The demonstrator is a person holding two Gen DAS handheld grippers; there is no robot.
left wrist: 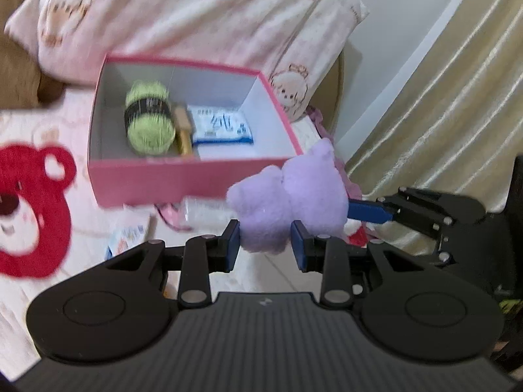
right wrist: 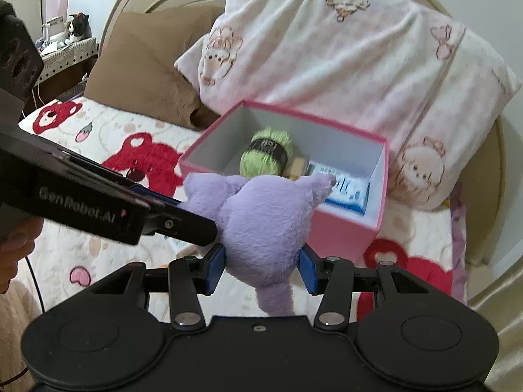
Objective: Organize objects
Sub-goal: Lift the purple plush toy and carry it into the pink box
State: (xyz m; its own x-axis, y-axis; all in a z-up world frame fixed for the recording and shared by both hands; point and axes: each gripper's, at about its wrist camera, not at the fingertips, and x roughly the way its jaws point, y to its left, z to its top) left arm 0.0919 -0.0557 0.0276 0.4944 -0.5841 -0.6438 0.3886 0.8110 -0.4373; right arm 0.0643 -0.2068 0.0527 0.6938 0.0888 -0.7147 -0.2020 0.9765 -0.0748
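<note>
Purple plush pinched by both grippers, left and right, each clamped on its body. It hangs at the near wall of the box; box lies ahead, beyond it.

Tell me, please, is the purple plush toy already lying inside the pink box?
No, the purple plush toy is held in front of the pink box, outside its walls.

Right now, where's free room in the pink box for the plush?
Free: the white floor of the pink box on the side past the blue-white packet, against the side wall. Crowded: the other half, where green yarn, a tan item and the packet sit side by side. Both grippers hold the purple plush.
</note>
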